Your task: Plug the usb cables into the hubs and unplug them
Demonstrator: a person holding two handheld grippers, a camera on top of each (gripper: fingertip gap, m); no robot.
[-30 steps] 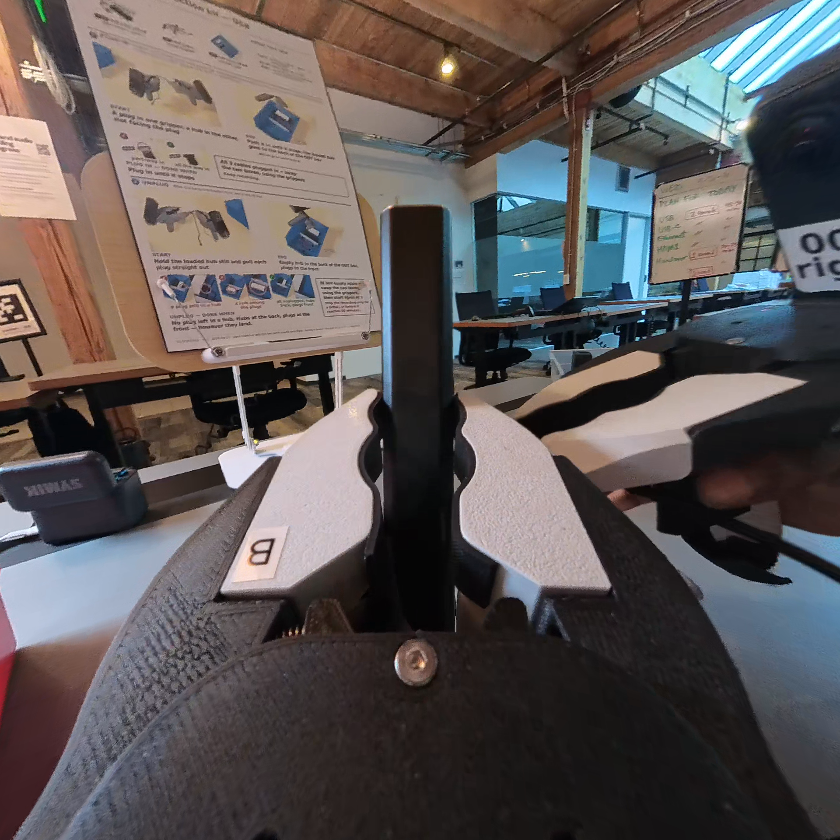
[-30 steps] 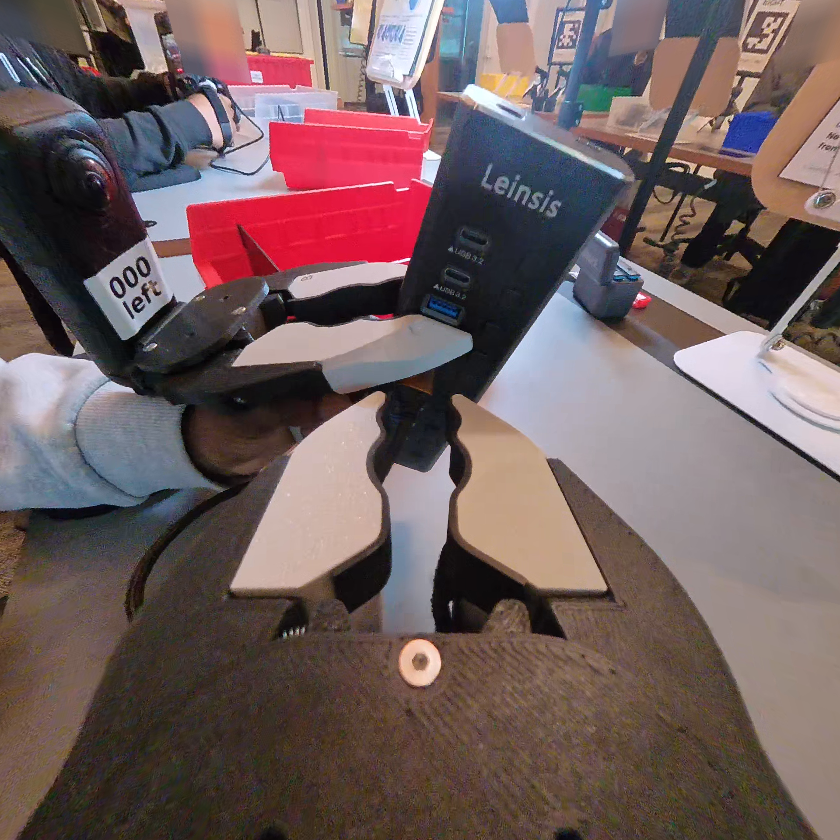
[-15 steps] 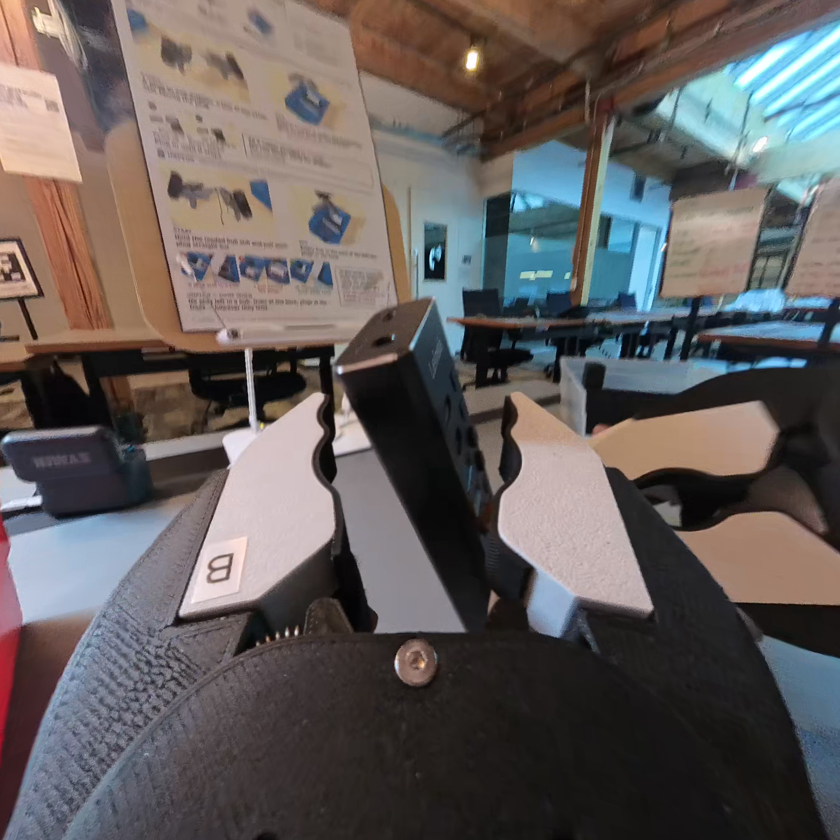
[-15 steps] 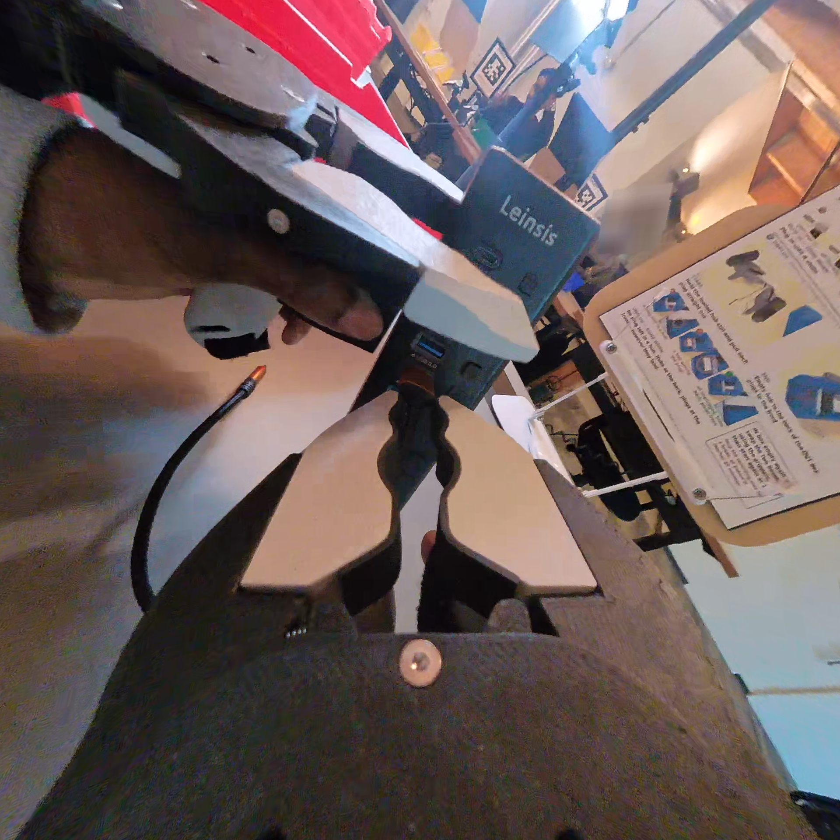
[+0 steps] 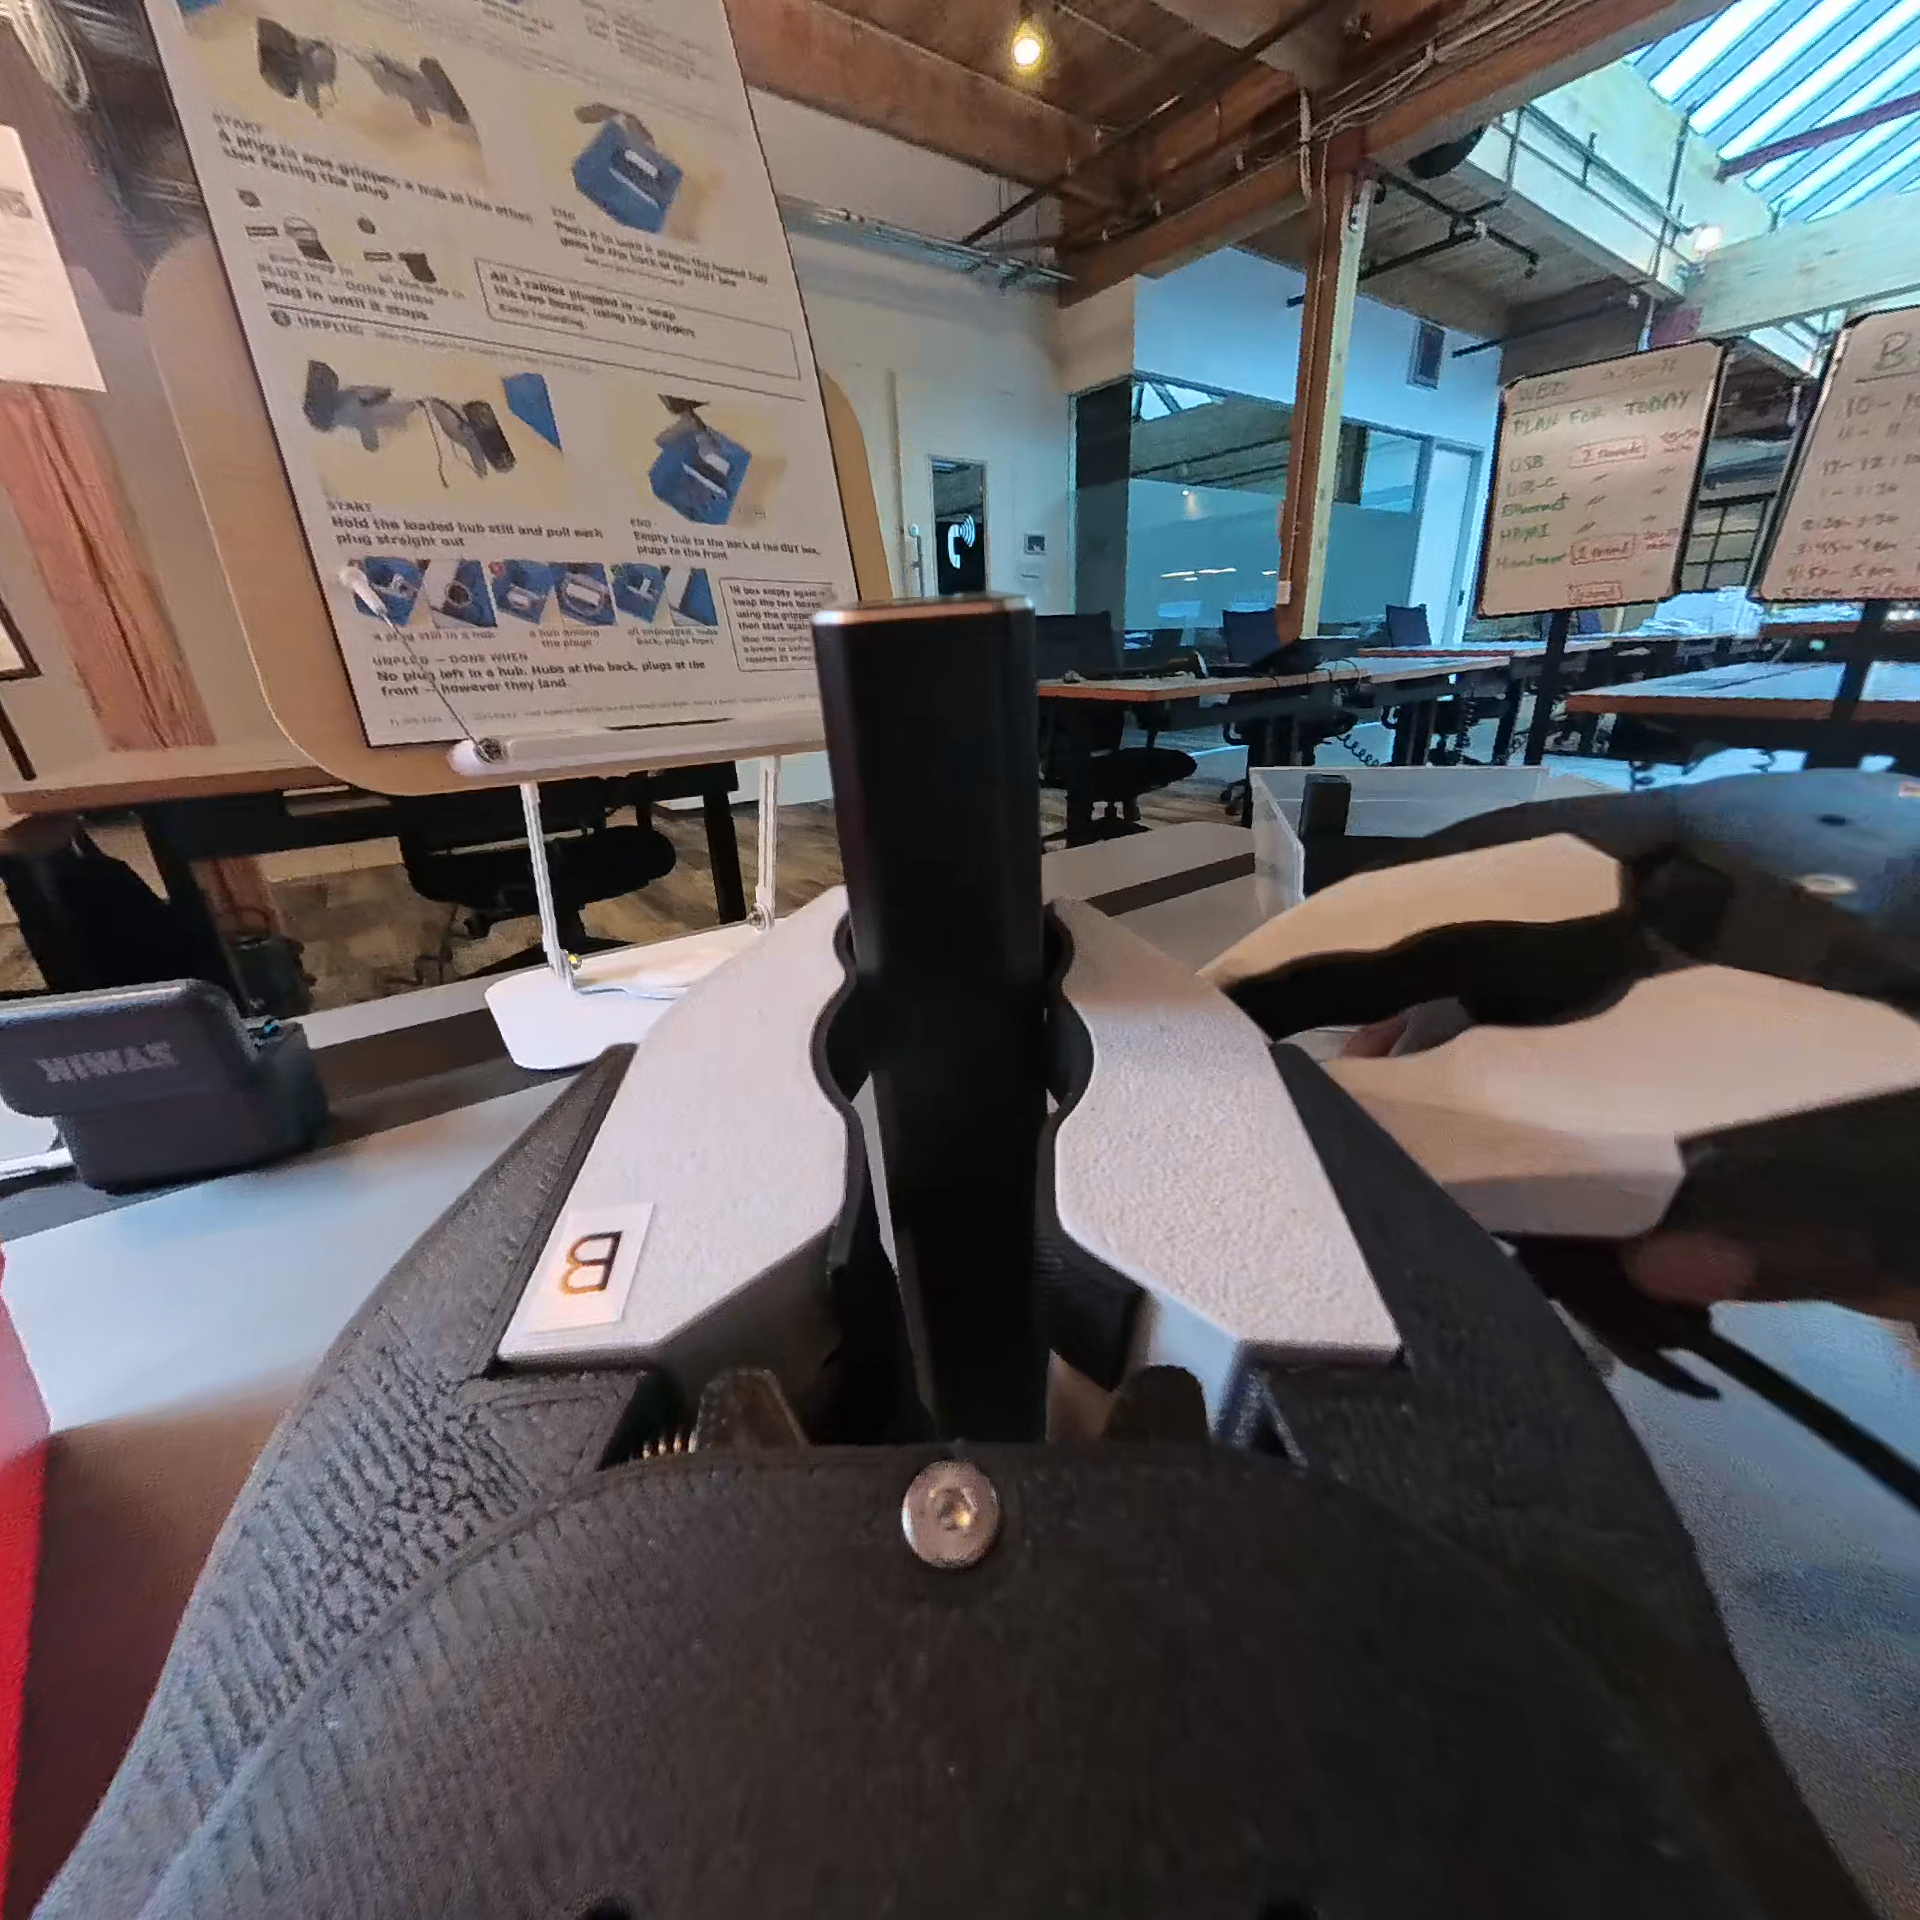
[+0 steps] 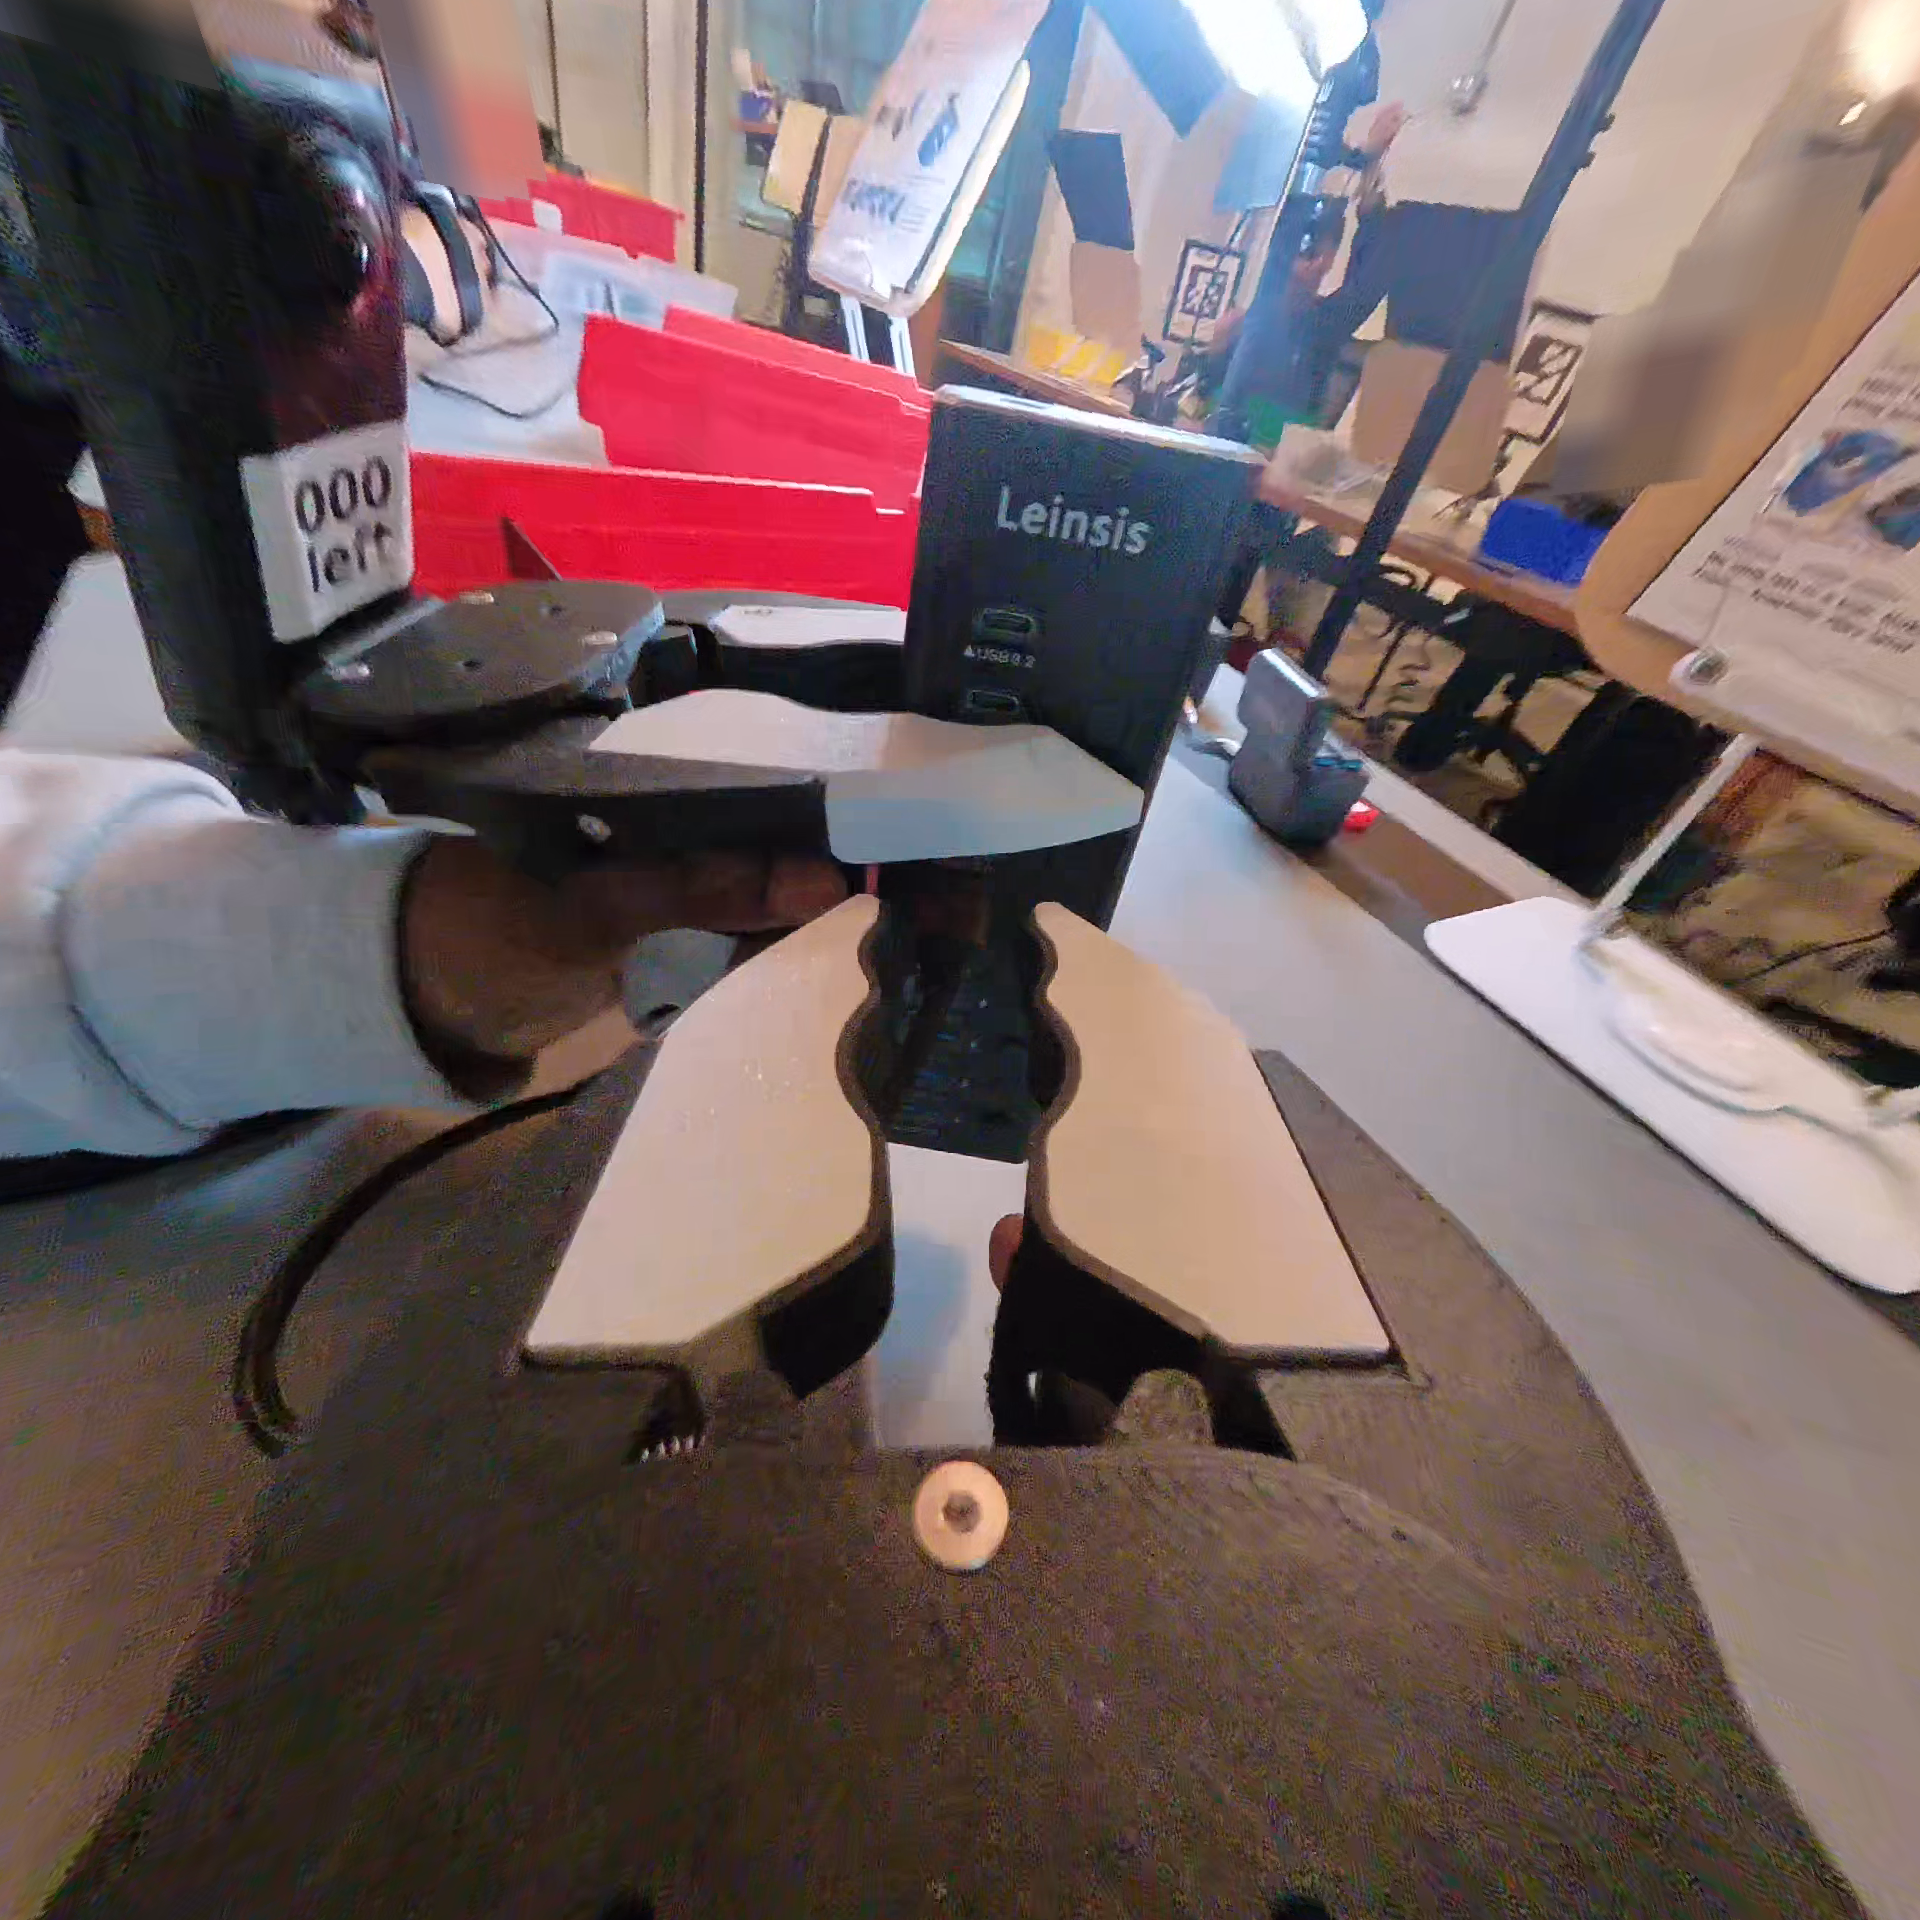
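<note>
My left gripper (image 5: 951, 914) is shut on a black USB hub (image 5: 935, 831) and holds it upright above the grey table. In the right wrist view the hub (image 6: 1081, 540) shows its port face, with the left gripper (image 6: 997, 717) clamped across its middle. My right gripper (image 6: 956, 914) is shut on a black USB plug (image 6: 956, 1039) at the hub's lower end. The left gripper's finger (image 6: 862, 769) hides where plug and port meet. The plug's black cable (image 6: 301, 1278) curves down to the left. The right gripper (image 5: 1278, 1023) also shows to the right of the hub in the left wrist view.
Red bins (image 6: 665, 520) stand behind the left gripper. A grey box device (image 5: 156, 1081) sits at the table's far edge, also in the right wrist view (image 6: 1288, 748). An instruction board (image 5: 520, 364) stands on a white base (image 6: 1662, 1091). A clear container (image 5: 1278, 821) is behind the right gripper.
Half a second ago the hub was tilted and both views were swung. Now the hub stands upright again. Both grippers keep their holds.
</note>
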